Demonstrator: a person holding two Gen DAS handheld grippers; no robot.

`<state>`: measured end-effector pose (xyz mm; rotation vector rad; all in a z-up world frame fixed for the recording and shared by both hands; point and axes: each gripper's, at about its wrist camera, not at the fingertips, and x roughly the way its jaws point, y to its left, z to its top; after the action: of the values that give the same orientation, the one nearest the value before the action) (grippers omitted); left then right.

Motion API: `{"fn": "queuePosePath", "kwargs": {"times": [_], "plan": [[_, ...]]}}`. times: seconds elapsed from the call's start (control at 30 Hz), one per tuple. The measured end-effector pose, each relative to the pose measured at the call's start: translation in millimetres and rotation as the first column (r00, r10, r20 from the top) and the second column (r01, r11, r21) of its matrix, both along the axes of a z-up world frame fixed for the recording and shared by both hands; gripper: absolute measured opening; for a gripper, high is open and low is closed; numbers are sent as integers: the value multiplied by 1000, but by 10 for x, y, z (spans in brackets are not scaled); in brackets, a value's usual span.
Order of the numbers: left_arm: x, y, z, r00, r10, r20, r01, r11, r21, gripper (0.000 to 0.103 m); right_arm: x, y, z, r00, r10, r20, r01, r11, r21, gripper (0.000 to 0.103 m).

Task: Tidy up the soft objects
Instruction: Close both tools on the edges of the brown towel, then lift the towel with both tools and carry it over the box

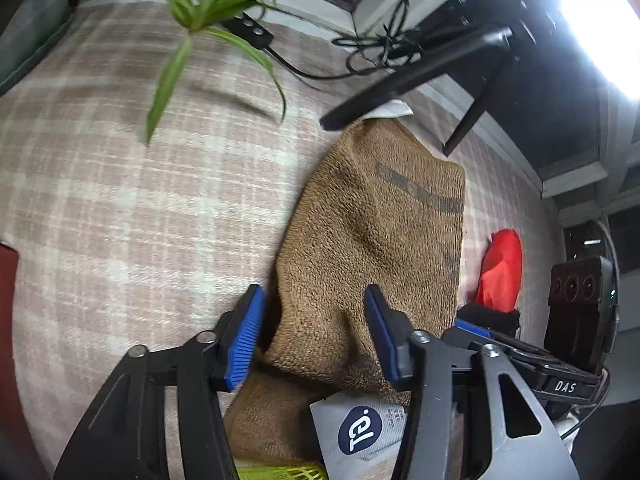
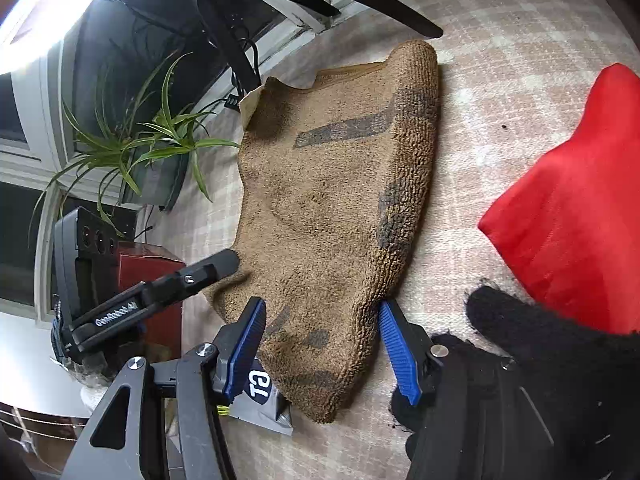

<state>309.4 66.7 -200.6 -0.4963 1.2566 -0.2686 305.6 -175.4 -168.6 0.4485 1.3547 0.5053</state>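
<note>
While both pairs of blue pads stand wide apart, gripping nothing, the left gripper and right gripper straddle the near edge of the brown towel, spread on the plaid cloth; farther right lies a red cloth.

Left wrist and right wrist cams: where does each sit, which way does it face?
Left wrist: on the left gripper, looking along its open blue fingers over the brown towel; the right gripper shows at right.
Right wrist: on the right gripper, open, straddling the towel's near end; the left gripper shows at left.
Shared: towel, red cloth, plant, plaid cover.
</note>
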Motion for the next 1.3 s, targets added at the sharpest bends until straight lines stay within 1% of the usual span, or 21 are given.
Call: {"fn": "queuePosePath", "kwargs": {"times": [0.03, 0.07, 0.1, 0.13, 0.17, 0.27, 0.37, 0.43, 0.57, 0.67, 0.83, 0.87, 1.07, 1.3], "plan": [[4, -20, -6, 1000, 2, -2, -2, 1000, 14, 37, -4, 11, 3, 1000, 0, 0, 0, 1000, 3, 41], [9, -36, -14, 1000, 4, -3, -4, 1000, 23, 33, -4, 15, 5, 1000, 1, -3, -1, 1000, 9, 36], [12, -44, -15, 1000, 6, -1, -6, 1000, 24, 31, 1, 22, 1, 1000, -2, -6, 2, 1000, 13, 33], [16, -50, -14, 1000, 6, 1, -6, 1000, 25, 29, 6, 28, 0, 1000, -4, -7, 4, 1000, 12, 24], [17, -56, -7, 1000, 9, 4, -9, 1000, 27, 23, 9, 29, -2, 1000, -6, -7, 6, 1000, 13, 17], [19, -102, 37, 1000, 5, 18, -6, 1000, 26, 12, 16, 43, 0, 1000, -10, 2, 10, 1000, 7, 9], [-11, -103, 114, 999, -3, 45, 1, 999, 35, 10, 11, 61, 28, 1000, -7, 19, 7, 1000, 1, 7], [-28, -109, 184, 998, 2, 64, -3, 1000, 20, 9, -9, 49, 73, 999, -3, 39, 3, 1000, -5, 6], [-78, -65, 317, 995, 16, 96, -12, 999, -47, 8, -39, 39, 225, 997, -9, 76, 7, 1000, 29, 4], [-123, -25, 448, 991, 26, 129, -16, 997, -81, 8, -50, -1, 368, 994, -20, 106, 13, 998, 69, 4], [-217, 61, 673, 981, 64, 181, -33, 985, -167, 8, -112, -90, 643, 986, -44, 161, 23, 992, 127, 4], [-241, 76, 745, 978, 68, 198, -31, 982, -184, 8, -126, -113, 684, 985, -46, 168, 23, 991, 134, 4], [-340, 39, 1102, 953, 86, 290, -20, 975, -223, 8, -267, -196, 1155, 961, -50, 273, 3, 985, 171, 4], [-562, 20, 1496, 926, 81, 369, 8, 972, -235, 8, -456, -276, 1612, 932, -44, 361, -24, 983, 180, 4]]}}
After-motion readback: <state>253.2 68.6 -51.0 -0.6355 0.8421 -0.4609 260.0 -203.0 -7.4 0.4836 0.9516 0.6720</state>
